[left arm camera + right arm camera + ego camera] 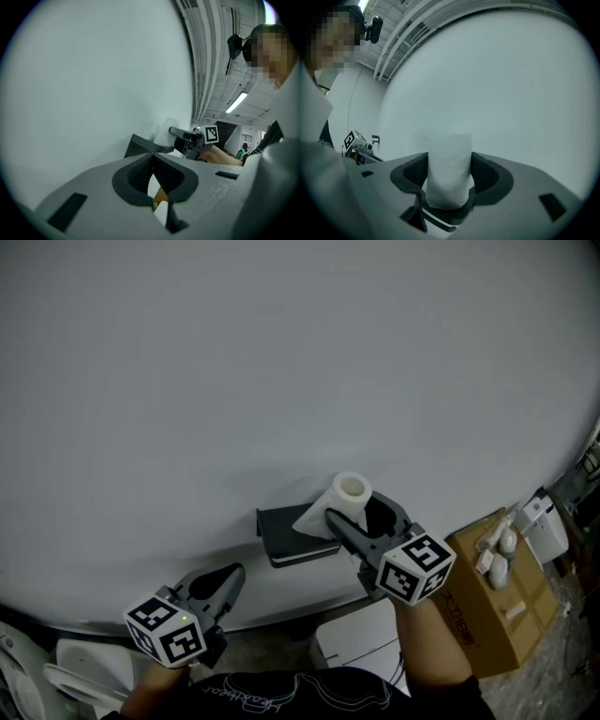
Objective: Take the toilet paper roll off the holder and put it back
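A white toilet paper roll (351, 491) stands upright between the jaws of my right gripper (361, 517), which is shut on it close to the white wall. In the right gripper view the roll (449, 164) fills the gap between the pads. A loose sheet hangs from it towards the dark holder (292, 536) fixed to the wall just to its left. My left gripper (232, 574) is lower left of the holder, shut and holding nothing. In the left gripper view the holder (140, 146) and the right gripper (187, 137) lie ahead.
A brown cardboard box (499, 601) with pale objects on top stands on the floor at the right. A white bin (361, 643) sits below the holder. White fixtures (56, 673) are at the lower left. The white wall (281, 362) fills the view ahead.
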A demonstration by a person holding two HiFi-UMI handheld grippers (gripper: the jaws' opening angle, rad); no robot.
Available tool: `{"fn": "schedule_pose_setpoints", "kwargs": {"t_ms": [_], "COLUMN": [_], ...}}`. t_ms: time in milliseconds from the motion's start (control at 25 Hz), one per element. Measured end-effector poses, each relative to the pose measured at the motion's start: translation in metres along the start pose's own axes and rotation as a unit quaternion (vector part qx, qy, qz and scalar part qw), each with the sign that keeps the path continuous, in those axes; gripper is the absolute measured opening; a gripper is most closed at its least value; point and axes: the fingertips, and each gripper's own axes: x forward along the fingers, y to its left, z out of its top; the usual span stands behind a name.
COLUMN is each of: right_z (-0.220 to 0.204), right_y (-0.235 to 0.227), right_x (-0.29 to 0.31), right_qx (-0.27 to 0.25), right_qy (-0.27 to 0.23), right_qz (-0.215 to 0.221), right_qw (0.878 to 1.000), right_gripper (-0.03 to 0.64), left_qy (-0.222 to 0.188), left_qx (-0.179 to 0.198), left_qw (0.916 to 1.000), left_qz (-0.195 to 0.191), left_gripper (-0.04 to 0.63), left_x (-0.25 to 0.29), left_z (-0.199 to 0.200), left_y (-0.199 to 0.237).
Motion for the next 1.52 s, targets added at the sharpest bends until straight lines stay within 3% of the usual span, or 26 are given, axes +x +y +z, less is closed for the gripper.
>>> {"fn": "schedule_pose_setpoints", "kwargs": {"t_ms": [800, 1040, 1200, 1320, 1480, 1520], "right_z": [-0.006, 0.011, 0.022, 0.023, 0.027, 0.027], "right_y": [0.004, -0.004, 0.001, 0.015, 0.039, 0.046], "right_x": [0.002, -0.023, -0.053, -0.072, -0.096, -0.102], "right_qx": [0.006, 0.019, 0.028, 0.028, 0.025, 0.027], "right_qy": [-0.005, -0.034, -0.055, -0.051, -0.058, -0.059], "right_qz": [0.009, -0.014, -0.022, 0.002, 0.037, 0.050], "right_qw": [1.000, 0.999, 0.998, 0.998, 0.997, 0.997], "right_gripper": [0.287, 0.290, 0.229, 0.110, 0.003, 0.003], "left_qy": [-0.005, -0.011, -0.018, -0.019, -0.021, -0.021], "left_qx": [-0.007, -0.003, 0.003, 0.003, 0.005, 0.008], "left_qw": [0.9999, 0.9998, 0.9997, 0.9996, 0.9994, 0.9994], "left_qz": [0.012, 0.013, 0.014, 0.020, 0.026, 0.025], "left_gripper": [0.005, 0.005, 0.005, 0.005, 0.005, 0.005], "left_x": [-0.006, -0.009, -0.012, -0.015, -0.018, -0.018], "left_z": [-0.008, -0.006, -0.004, -0.007, -0.008, -0.007], "left_y": [0.001, -0.012, -0.027, -0.039, -0.060, -0.067]}}
